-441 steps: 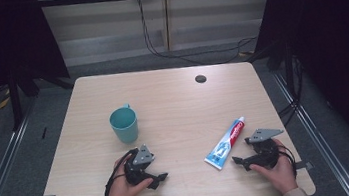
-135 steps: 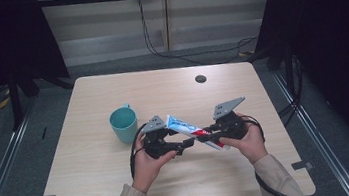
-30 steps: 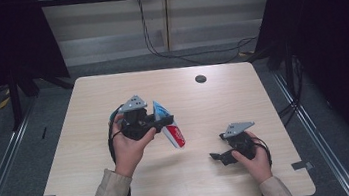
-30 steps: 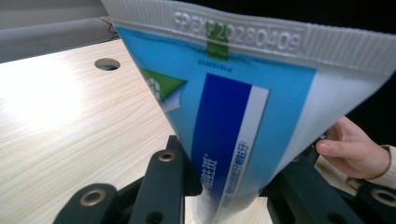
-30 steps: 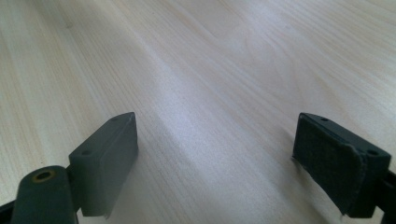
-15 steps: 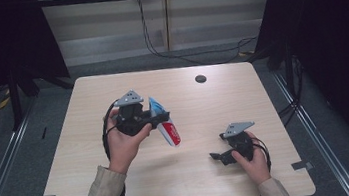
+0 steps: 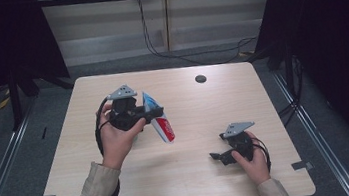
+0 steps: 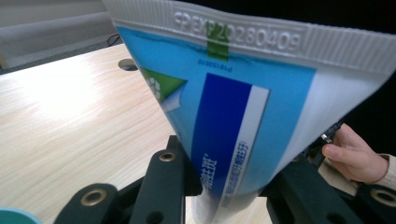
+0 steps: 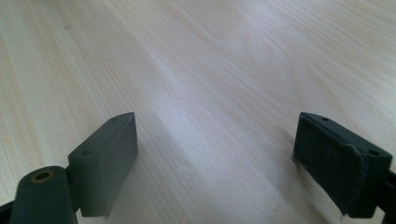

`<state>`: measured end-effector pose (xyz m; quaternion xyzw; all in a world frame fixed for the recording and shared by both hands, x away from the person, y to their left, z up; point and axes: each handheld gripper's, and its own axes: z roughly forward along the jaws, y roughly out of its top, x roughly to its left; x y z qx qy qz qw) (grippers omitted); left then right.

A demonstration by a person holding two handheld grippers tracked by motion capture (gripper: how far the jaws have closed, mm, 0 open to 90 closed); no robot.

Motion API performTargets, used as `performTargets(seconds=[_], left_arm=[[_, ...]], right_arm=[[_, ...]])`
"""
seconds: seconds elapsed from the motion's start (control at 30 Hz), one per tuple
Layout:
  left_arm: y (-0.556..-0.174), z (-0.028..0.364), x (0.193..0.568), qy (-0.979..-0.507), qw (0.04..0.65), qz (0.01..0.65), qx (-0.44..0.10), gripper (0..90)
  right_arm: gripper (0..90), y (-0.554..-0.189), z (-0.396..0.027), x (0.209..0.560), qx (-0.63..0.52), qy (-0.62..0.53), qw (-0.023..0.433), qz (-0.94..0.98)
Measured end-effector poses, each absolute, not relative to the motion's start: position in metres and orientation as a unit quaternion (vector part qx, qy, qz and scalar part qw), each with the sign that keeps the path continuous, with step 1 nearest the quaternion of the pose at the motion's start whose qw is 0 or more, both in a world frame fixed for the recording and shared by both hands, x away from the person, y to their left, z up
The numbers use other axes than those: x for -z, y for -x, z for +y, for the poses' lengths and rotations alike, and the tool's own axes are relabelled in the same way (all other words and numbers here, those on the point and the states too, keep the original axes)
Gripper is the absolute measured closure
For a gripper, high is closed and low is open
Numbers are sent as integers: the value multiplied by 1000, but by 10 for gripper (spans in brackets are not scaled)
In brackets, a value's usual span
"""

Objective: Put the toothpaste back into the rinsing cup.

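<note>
Figure. At the left of the high view, the left gripper was raised above the table, its jaws pinched on a toothpaste tube. The tube hung in the air, the crimped blue end at the jaws and the red end slanting down toward the table centre. In the left gripper view the tube was clamped between the two black jaws near its flat crimped seal, and a sliver of a teal object, possibly a cup, showed at the bottom left corner. Directly beyond the tube, a small dark grommet hole lay near the far edge of the table.

Right of the tube and nearer the person, the right gripper rested low on the table; in its own view the right gripper had its jaws spread wide over bare wood, holding nothing.

Risk, as judged: the grip sat on the thin, smooth end of the tube, with the heavier body hanging free, so the tube might pivot or slide out under a quick swing. Squeezing harder could buckle the soft wall. The empty right gripper was well apart from the tube, too far to steady it.
</note>
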<state>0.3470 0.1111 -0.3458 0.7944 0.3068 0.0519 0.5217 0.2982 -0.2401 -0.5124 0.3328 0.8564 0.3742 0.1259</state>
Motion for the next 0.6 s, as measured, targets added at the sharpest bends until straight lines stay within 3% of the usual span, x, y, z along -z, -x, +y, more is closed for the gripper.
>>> performTargets(seconds=[0.6], left_arm=[[-354,126,329,-788,523,317,-61,737]], right_arm=[[133,-298,-240,512,-374,-332,126,856]])
